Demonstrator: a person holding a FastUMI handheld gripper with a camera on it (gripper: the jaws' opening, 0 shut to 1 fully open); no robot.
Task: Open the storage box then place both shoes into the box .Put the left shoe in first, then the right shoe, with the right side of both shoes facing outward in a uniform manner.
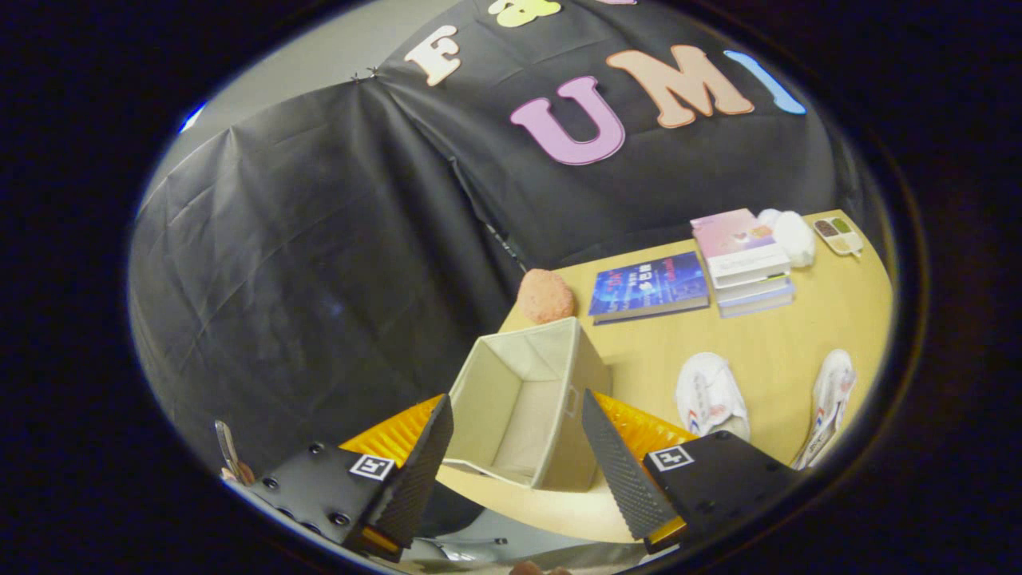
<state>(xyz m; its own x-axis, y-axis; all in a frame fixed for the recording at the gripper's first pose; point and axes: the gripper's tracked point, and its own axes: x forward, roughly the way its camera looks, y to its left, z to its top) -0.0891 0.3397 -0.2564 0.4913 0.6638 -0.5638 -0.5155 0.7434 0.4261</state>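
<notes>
A beige fabric storage box stands open-topped on the wooden table, just ahead of and between my fingers. Its inside looks empty. My gripper is open, held above the table's near corner, with nothing between its fingers. Two white shoes with red and blue marks lie on the table to the right of the box: one close beyond my right finger, the other farther right, lying on its side near the table edge.
Beyond the box sit a pinkish-orange rough lump, a dark blue book, a stack of books, a white bundle and a small tray. The booth's black cloth wall hangs behind and left of the table.
</notes>
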